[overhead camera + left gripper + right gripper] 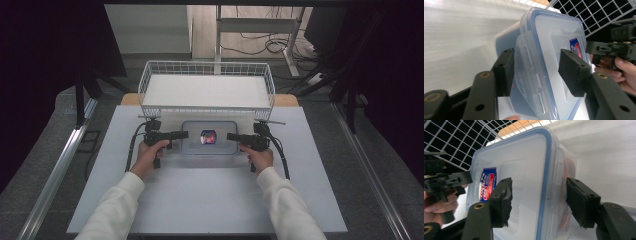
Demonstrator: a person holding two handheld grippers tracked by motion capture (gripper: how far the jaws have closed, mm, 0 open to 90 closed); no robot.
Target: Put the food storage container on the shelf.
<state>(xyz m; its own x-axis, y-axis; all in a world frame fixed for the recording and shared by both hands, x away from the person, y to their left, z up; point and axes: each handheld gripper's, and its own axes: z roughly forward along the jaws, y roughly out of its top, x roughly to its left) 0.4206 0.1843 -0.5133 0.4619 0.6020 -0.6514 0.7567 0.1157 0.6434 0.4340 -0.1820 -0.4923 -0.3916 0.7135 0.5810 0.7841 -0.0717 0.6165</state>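
Container [209, 142] sits between 2 open grippers — left gripper [183, 134], right gripper [231, 136] — neither gripping.

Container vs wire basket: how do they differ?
The container is clear plastic with a blue-sealed lid and a label; the wire basket is white open mesh with no lid. The container is smaller and sits nearer the person, between the left gripper and the right gripper; the basket stands behind it, untouched. Both are rectangular and rest on the table.

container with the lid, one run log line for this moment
container: on table, lid on | left gripper: open astride left flap | right gripper: open astride right flap
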